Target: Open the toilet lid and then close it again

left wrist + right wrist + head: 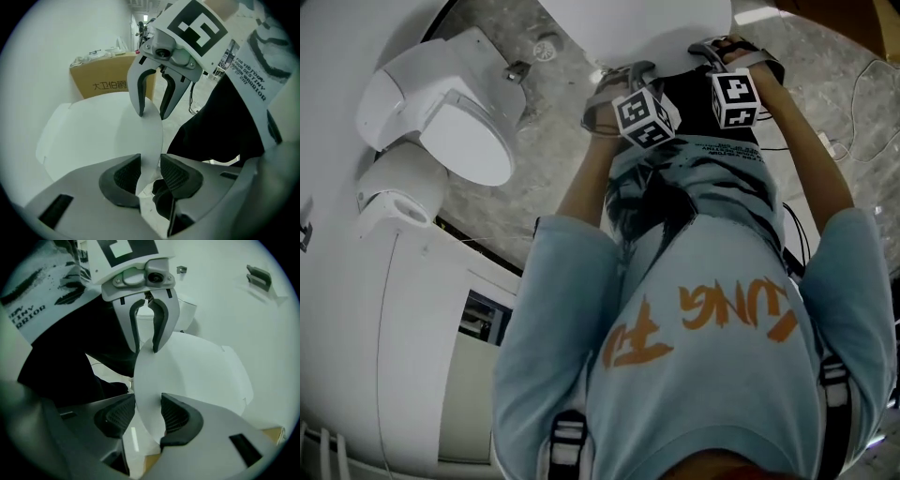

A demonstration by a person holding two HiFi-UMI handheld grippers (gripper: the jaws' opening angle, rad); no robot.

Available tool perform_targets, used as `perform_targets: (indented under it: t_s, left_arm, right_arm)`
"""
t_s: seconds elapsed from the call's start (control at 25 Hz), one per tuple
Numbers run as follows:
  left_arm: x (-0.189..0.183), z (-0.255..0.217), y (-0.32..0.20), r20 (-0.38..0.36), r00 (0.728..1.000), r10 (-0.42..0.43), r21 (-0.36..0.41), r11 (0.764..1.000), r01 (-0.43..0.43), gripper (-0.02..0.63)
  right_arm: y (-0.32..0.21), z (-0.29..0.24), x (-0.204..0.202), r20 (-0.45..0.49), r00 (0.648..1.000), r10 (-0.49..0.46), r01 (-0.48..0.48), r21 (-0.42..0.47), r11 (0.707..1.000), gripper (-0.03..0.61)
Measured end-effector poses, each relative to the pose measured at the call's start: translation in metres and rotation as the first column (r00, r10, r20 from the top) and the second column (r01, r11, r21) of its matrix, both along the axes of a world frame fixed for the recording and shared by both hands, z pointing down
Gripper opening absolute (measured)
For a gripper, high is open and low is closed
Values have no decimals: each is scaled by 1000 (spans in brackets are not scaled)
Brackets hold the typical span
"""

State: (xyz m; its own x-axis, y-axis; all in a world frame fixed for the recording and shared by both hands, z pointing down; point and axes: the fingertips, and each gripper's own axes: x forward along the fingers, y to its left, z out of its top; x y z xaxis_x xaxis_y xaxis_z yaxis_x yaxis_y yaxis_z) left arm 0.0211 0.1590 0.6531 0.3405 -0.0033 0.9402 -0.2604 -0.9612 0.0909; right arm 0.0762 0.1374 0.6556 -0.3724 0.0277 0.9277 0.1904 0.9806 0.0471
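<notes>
toilet lid [93,136]; cardboard box [110,79] behind, second toilet [441,122] alongside

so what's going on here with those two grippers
A person holds a gripper in each hand and has both closed on the rim of the white toilet lid. The left gripper and the right gripper grip the same edge side by side, each with the thin lid pinched between its pads. These views do not show how far open the lid is.
</notes>
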Motion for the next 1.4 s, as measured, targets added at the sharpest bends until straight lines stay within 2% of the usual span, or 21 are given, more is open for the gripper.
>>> perform_targets:
  t_s: [0.12,0.32,0.48,0.64,0.68,0.72,0.8,0.92,1.0,1.16,1.24,1.32,1.4]
  left_arm:
    - [2,25,3,10,1000,-24,-44,999,24,146]
    - [4,63,3,32,989,-143,-117,982,146,146]
    - [3,89,-5,61,966,-252,-132,957,259,70]
    - [3,109,-7,121,944,-308,-196,925,327,49]
    - [3,114,-8,138,941,-308,-211,919,332,44]
    - [3,119,-9,153,939,-307,-224,915,335,41]
    - [3,128,-11,183,934,-307,-248,905,346,38]
    - [2,142,-9,230,923,-308,-279,888,366,35]
    - [2,145,-9,247,922,-298,-300,881,365,32]
    - [4,140,-14,257,908,-331,-311,861,402,31]
    - [1,133,-11,269,894,-357,-317,844,432,31]
    - [-2,122,-7,271,874,-404,-320,818,478,31]
    - [-4,107,-14,233,848,-476,-290,798,528,31]
  right_arm:
    - [3,25,1,-7,1000,-30,30,5,1000,187]
    - [7,62,3,-18,999,-46,45,-55,998,189]
    - [8,84,5,-10,1000,-18,17,-90,996,187]
    - [8,100,8,-6,997,76,-76,-151,986,173]
    - [4,105,8,-6,993,117,-117,-154,981,134]
    - [-2,110,9,-8,986,164,-163,-152,975,94]
    - [-11,119,11,-14,969,247,-246,-144,959,61]
    - [-12,132,10,-46,944,326,-329,-133,935,58]
    - [-13,135,10,-64,917,394,-399,-139,907,55]
    - [-22,131,14,-75,842,535,-540,-157,827,35]
    - [-24,126,16,-86,797,597,-602,-191,776,14]
    - [-27,116,17,-77,746,661,-657,-249,712,14]
    - [-36,103,20,-60,688,723,-705,-289,647,14]
